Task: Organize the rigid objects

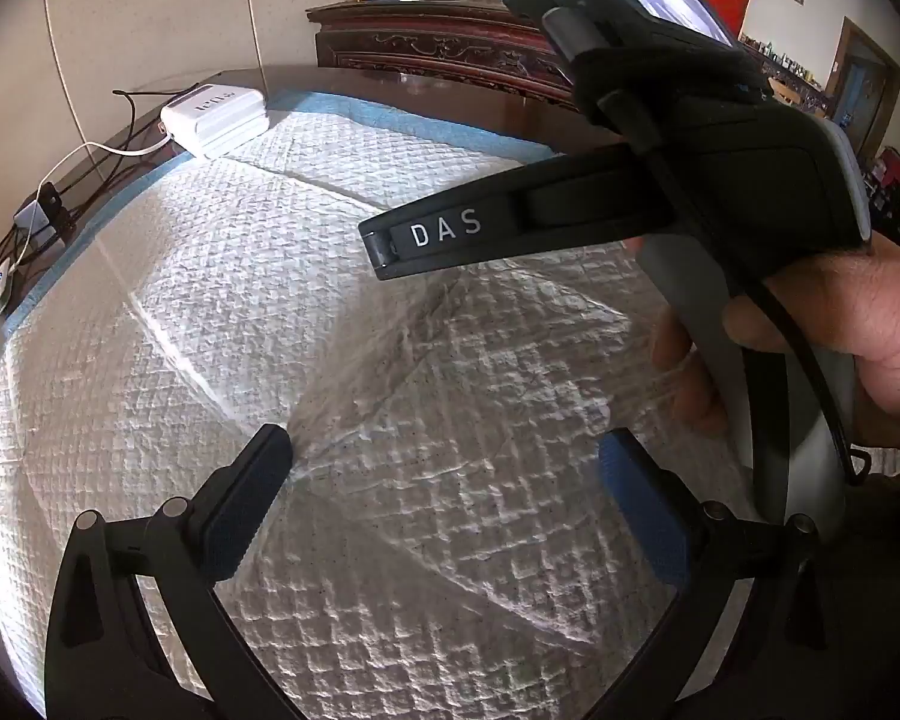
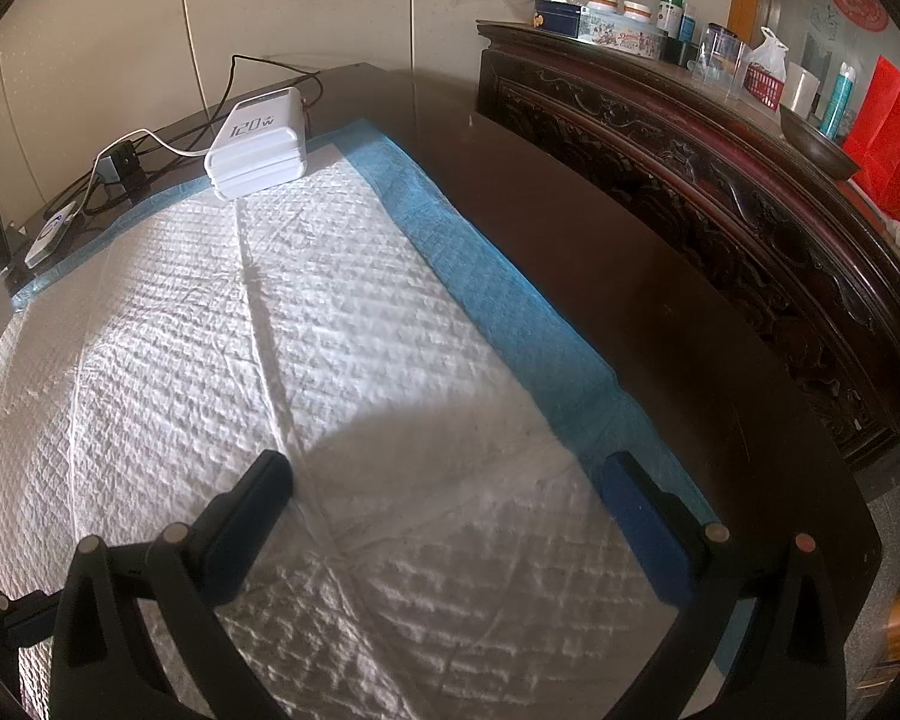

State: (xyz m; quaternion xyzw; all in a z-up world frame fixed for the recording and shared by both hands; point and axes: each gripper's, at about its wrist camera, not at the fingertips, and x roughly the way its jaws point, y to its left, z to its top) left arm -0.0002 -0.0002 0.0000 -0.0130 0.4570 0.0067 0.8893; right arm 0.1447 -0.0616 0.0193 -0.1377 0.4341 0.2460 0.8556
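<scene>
Left wrist view: the left gripper (image 1: 444, 480) hangs over a white quilted pad (image 1: 222, 312), its 2 fingers spread wide and holding nothing. Above it the right gripper (image 1: 384, 246) – marked "DAS" – is gripped by a bare hand (image 1: 858, 336); its opening cannot be told here.

Right wrist view: the right gripper's fingers are wide apart and empty – a white 120W charger (image 2: 258, 144) sits at the pad's far edge, on the dark wooden table (image 2: 630, 276).
</scene>
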